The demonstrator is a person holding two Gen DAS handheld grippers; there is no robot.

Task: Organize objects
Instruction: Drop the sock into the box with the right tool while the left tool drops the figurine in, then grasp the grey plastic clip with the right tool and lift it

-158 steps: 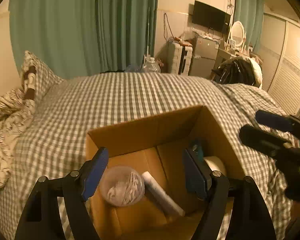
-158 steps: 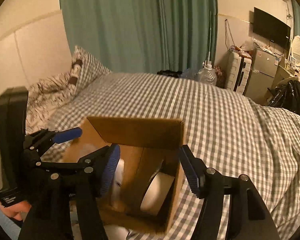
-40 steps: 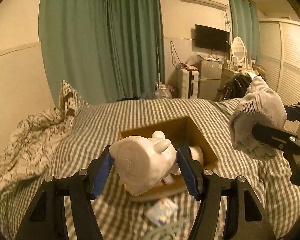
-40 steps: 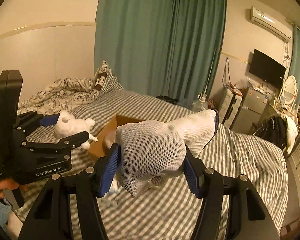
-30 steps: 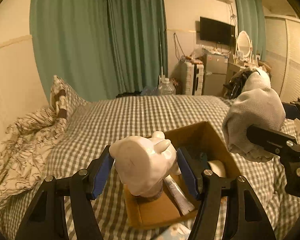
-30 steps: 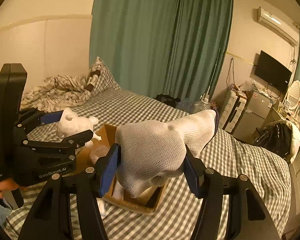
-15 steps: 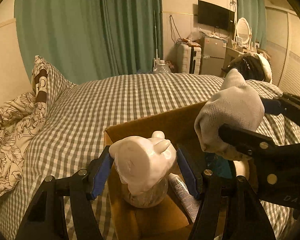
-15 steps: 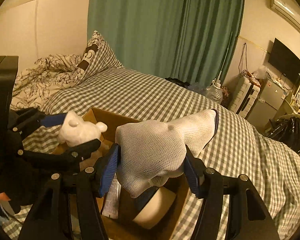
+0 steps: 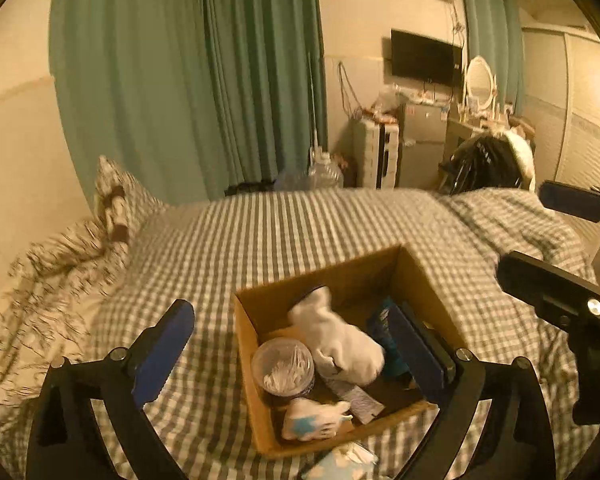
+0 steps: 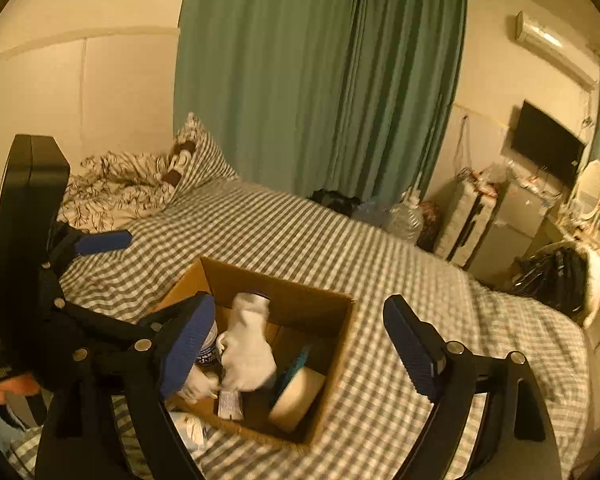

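A cardboard box (image 9: 328, 280) sits on the checked bed; it also shows in the right wrist view (image 10: 332, 364). Inside lie a white sock (image 9: 340, 340), a white figurine (image 9: 312, 424) at the near end, a clear round tub (image 9: 283, 366), a tube, a blue item and a tape roll (image 10: 298, 398). The sock (image 10: 246, 350) also shows in the right wrist view. My left gripper (image 9: 296, 344) is open and empty above the box. My right gripper (image 10: 300, 344) is open and empty above it too.
A patterned blanket and pillow (image 10: 140, 184) lie at the bed's head on the left. A small packet (image 9: 340, 464) lies on the bed in front of the box. Green curtains, a suitcase, a fridge and a dresser stand beyond the bed.
Both grippers have opened. The figurine left my left gripper and the sock left my right gripper; both now lie in the box. Both grippers have pulled back and up.
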